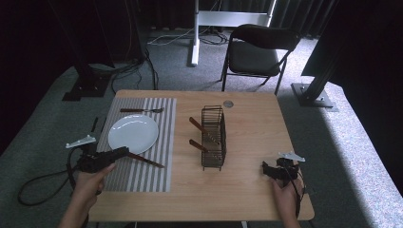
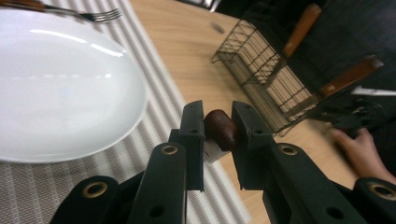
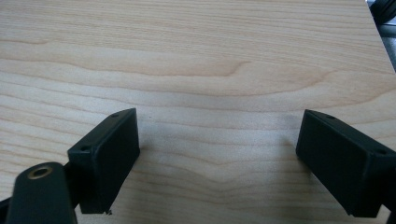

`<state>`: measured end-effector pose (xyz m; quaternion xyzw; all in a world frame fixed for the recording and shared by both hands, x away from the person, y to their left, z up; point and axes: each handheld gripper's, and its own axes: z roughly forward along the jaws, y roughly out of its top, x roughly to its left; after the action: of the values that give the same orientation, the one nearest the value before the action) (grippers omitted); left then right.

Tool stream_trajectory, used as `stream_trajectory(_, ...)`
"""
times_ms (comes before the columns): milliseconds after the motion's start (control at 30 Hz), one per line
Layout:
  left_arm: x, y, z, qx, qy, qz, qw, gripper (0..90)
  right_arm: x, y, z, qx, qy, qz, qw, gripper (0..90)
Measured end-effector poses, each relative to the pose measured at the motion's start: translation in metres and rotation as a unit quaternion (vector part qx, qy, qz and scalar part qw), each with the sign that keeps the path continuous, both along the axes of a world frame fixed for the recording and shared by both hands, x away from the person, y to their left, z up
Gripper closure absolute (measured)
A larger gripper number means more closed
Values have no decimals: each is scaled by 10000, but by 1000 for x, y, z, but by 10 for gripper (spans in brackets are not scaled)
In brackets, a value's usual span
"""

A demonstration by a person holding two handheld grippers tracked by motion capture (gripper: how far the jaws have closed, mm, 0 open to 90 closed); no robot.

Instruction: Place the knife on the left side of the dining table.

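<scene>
left gripper (image 2: 218, 128): jaws clenched on dark brown wooden-handled knife (image 1: 145, 160), lying on striped grey placemat (image 1: 142, 176) just beside round white plate (image 1: 133, 133) | right gripper (image 3: 217, 158): jaws released wide over light wooden table (image 3: 196, 60)

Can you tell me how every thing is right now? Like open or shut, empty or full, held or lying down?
Left gripper: shut on the dark brown wooden knife handle.
Right gripper: open, empty, over the bare light wooden table.
Round white plate: empty, flat on the grey striped placemat.
Wooden-handled fork: lying on the placemat beyond the plate.
Black wire basket: upright, two wooden-handled utensils inside.
Black folding chair: unfolded, empty.
</scene>
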<state>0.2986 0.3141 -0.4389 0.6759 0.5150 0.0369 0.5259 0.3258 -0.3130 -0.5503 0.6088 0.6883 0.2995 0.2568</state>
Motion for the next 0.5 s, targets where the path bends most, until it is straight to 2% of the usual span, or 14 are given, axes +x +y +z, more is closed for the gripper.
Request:
stream_trajectory(200, -1, 7, -6, -22, 97, 99, 9999, 756, 0, 0, 0, 1, 2, -2, 10000, 127)
stream_trajectory(400, -1, 19, -18, 225, 319, 474, 9981, 730, 0, 0, 0, -3, 6, -1, 10000, 126)
stream_trajectory(500, 0, 26, -27, 121, 506, 598, 9969, 710, 0, 0, 0, -3, 7, -2, 10000, 127)
